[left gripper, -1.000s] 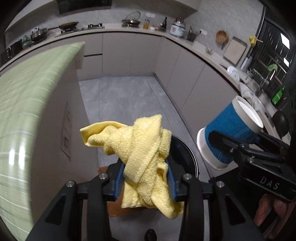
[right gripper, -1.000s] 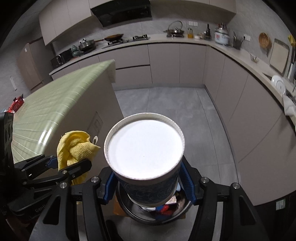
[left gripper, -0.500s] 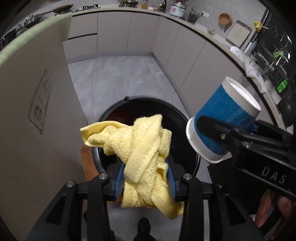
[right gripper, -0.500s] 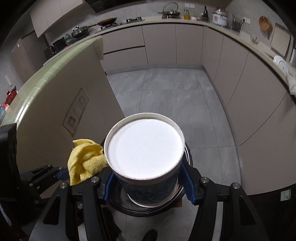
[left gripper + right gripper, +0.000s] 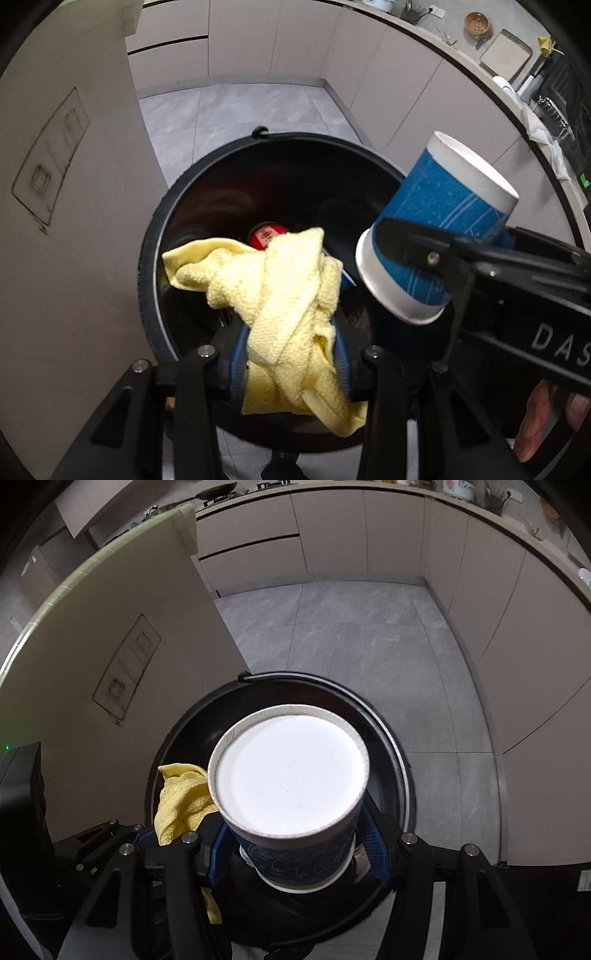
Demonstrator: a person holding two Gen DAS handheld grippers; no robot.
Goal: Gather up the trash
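Left wrist view: the left gripper (image 5: pixel 291 354) is clamped on a crumpled yellow knitted cloth (image 5: pixel 280 295), which bulges out between the blue-padded fingers (image 5: pixel 238 354) and hangs directly above the open mouth of a round black trash bin (image 5: pixel 155 236). Inside the bin, a red item with a label (image 5: pixel 266 233) lies partly hidden behind the cloth; what it is cannot be told. To the right of the bin's centre, the right gripper (image 5: pixel 436 258) holds a blue paper cup with white rims (image 5: pixel 436 236), tilted, its lower end over the bin's right edge. A beige cabinet panel (image 5: pixel 66 221) stands just left of the bin. Grey floor tiles (image 5: pixel 236 110) extend beyond the bin toward beige base cabinets (image 5: pixel 295 40).

Right wrist view: the right gripper (image 5: pixel 299 853) is closed on the blue paper cup (image 5: pixel 291 771), blue-padded fingers (image 5: pixel 375 845) pressing its sides. The cup's white end faces the camera and covers most of the bin opening. The black bin rim (image 5: pixel 397 760) rings the cup from behind. Left of the cup, within the bin rim, the yellow cloth (image 5: pixel 181 801) shows in the left gripper (image 5: pixel 147 840), whose jaws are partly hidden here. The beige panel (image 5: pixel 122 657) stands left of the bin; the grey floor (image 5: pixel 351 635) lies beyond it.
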